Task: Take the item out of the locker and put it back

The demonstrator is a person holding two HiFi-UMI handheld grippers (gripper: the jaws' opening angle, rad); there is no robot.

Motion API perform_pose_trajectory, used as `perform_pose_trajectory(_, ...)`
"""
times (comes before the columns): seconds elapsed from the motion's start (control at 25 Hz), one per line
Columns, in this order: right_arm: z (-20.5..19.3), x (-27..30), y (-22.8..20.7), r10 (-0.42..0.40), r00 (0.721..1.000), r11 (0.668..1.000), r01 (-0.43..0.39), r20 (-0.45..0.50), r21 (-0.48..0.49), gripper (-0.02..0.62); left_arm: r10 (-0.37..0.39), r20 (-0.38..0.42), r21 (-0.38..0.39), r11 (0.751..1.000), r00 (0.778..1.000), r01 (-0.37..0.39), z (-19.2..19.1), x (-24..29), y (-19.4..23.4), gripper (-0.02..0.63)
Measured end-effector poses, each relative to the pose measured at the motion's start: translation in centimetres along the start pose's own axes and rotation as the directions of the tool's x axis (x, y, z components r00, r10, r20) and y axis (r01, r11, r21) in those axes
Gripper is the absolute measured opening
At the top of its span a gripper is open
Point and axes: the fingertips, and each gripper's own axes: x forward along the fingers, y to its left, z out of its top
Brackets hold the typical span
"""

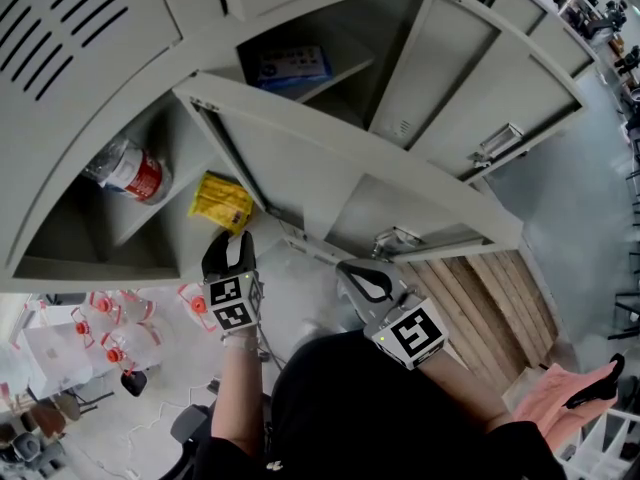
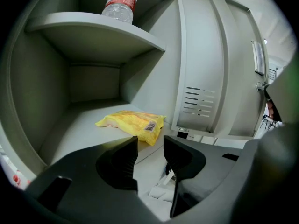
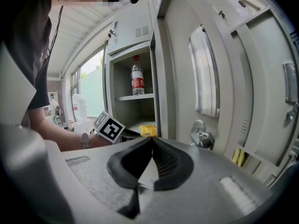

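Yellow packet (image 2: 133, 123) lies flat on the lower locker shelf (image 2: 70, 136), long axis slanting crosswise, barcode end nearest the front edge. Left gripper (image 2: 150, 144) fingers released, empty. Right gripper (image 3: 152, 141) fingers clenched on nothing.

Yellow packet (image 2: 133, 124) on the lower floor of the open grey locker (image 2: 39, 92).
Flat, crinkled plastic pouch, bright yellow, with a small barcode label near its near right corner; lying loose and flat on the compartment floor, toward the near right edge, close to the right wall. Pale grey metal locker, door (image 2: 210, 78) swung open to the right with louvred vents low on its inner face; one shelf (image 2: 93, 31) across the compartment above the packet.
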Motion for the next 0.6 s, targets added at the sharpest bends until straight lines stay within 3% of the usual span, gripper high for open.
perform_pose_trajectory(0.28, -0.12, -0.09, -0.08, -0.001, 1.000, 1.000, 0.001, 0.001, -0.005, -0.002, -0.003, -0.004, -0.016, 1.000, 1.000, 0.003, 0.06, 0.47, 0.08, 0.181)
perform_pose_trajectory(0.6, -0.07, -0.20, -0.08, -0.002, 1.000, 1.000, 0.002, 0.000, -0.006, -0.002, 0.017, 0.003, -0.043, 0.999, 1.000, -0.016, -0.06, 0.46, 0.59, 0.123)
